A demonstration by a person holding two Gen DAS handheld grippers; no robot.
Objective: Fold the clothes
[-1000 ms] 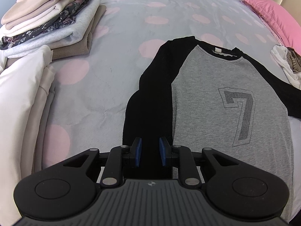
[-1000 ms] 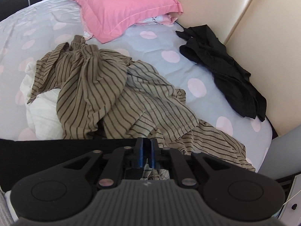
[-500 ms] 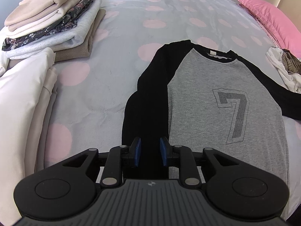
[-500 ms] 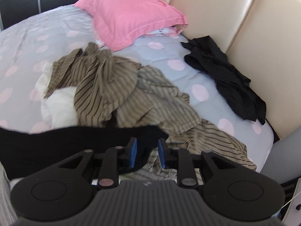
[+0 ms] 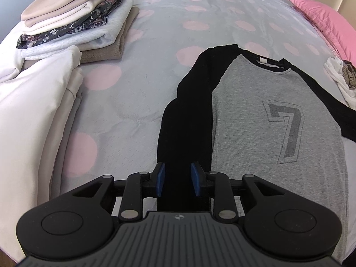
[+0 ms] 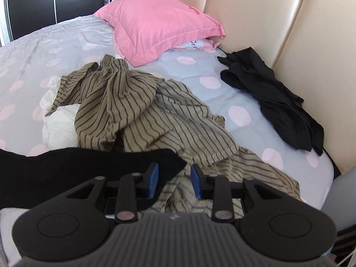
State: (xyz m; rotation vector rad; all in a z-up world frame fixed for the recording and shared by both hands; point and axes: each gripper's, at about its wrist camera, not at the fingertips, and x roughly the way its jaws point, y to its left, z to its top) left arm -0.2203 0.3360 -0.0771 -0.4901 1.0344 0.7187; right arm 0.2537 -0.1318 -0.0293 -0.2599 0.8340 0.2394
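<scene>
Since a second ago, right gripper [image 6: 174, 183] opening off black sleeve [image 6: 66, 169]; left gripper [image 5: 177, 179] narrowly parted over near sleeve, grip untellable.

I see a grey raglan shirt with black sleeves [image 5: 267, 120] bearing a darker grey 7, on a pale grey bedspread with pink dots [image 5: 142, 71]. Beside a plain pink pillow [image 6: 155, 29] lie an olive garment with dark stripes [image 6: 133, 115] and a crumpled black garment [image 6: 273, 102].
</scene>
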